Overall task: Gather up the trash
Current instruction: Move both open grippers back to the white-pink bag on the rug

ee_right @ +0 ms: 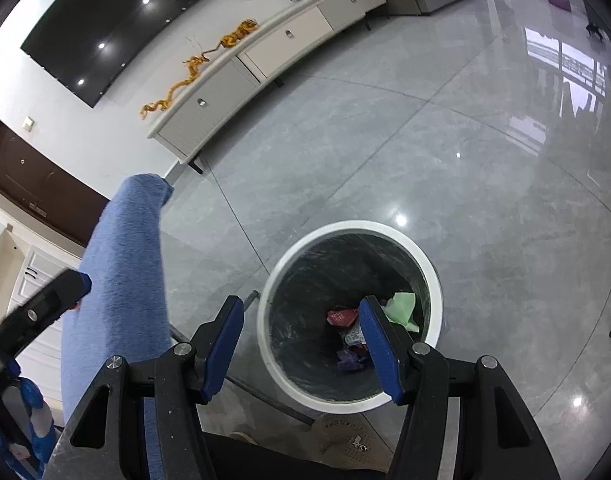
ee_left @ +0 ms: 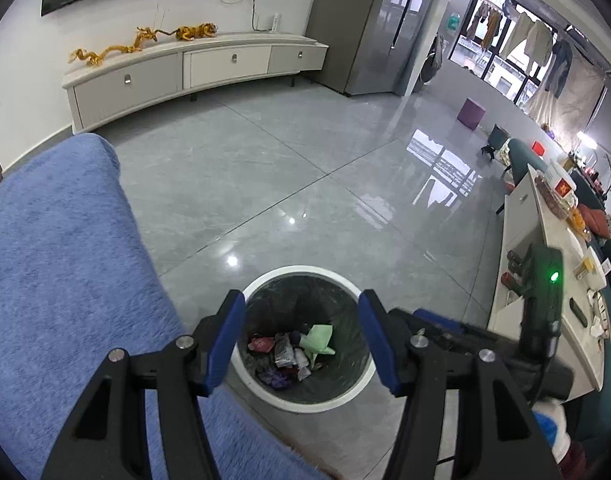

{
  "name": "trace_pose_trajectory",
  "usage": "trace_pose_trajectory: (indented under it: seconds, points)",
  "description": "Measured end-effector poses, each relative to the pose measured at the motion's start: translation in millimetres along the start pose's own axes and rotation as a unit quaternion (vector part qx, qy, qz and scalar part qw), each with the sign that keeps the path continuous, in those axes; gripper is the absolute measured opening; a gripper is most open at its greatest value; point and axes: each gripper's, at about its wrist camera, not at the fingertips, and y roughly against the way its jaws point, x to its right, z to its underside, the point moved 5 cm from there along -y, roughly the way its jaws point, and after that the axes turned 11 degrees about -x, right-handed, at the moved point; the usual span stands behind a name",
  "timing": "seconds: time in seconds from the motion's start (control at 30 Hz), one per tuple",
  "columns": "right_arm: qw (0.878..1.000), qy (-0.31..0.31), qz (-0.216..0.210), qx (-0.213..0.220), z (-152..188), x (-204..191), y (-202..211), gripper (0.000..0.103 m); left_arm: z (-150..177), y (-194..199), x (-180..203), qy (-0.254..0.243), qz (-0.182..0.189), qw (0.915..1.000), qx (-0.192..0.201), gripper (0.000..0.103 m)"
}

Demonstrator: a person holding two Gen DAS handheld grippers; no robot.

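A round white-rimmed trash bin (ee_left: pixel 261 384) with a dark liner stands on the grey floor. Inside lie several crumpled wrappers (ee_left: pixel 289 354), among them a green one (ee_left: pixel 317 338) and a red one (ee_left: pixel 259 344). My left gripper (ee_left: pixel 301 344) is open and empty, hovering right above the bin. The bin also shows in the right wrist view (ee_right: pixel 273 364), with the green wrapper (ee_right: pixel 403 308) and the red wrapper (ee_right: pixel 341 318) in it. My right gripper (ee_right: pixel 301 346) is open and empty over the bin's left rim.
A blue cloth-covered surface (ee_left: pixel 65 280) lies left of the bin, also in the right wrist view (ee_right: pixel 121 264). A white TV cabinet (ee_left: pixel 193 72) stands along the far wall. A cluttered white counter (ee_left: pixel 557 248) is at the right. A purple box (ee_left: pixel 471 112) sits on the floor.
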Motion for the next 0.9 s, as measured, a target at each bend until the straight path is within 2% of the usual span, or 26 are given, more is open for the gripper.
trace_pose_trajectory:
  seconds: [0.27, 0.53, 0.7, 0.9]
  points:
    - [0.999, 0.035, -0.012, 0.026, 7, -39, 30, 0.058, 24, 44, -26, 0.015, -0.021, 0.9992, 0.032, 0.057]
    - [0.994, 0.096, -0.029, 0.045, 17, -96, 55, 0.058, 59, 107, -77, 0.061, -0.059, 0.9934, 0.078, 0.057]
    - [0.986, 0.150, -0.048, 0.054, 24, -143, 70, 0.058, 86, 155, -120, 0.098, -0.099, 0.9838, 0.113, 0.057]
    - [0.972, 0.214, -0.070, 0.063, 34, -208, 80, 0.058, 108, 220, -184, 0.153, -0.152, 0.9637, 0.157, 0.057]
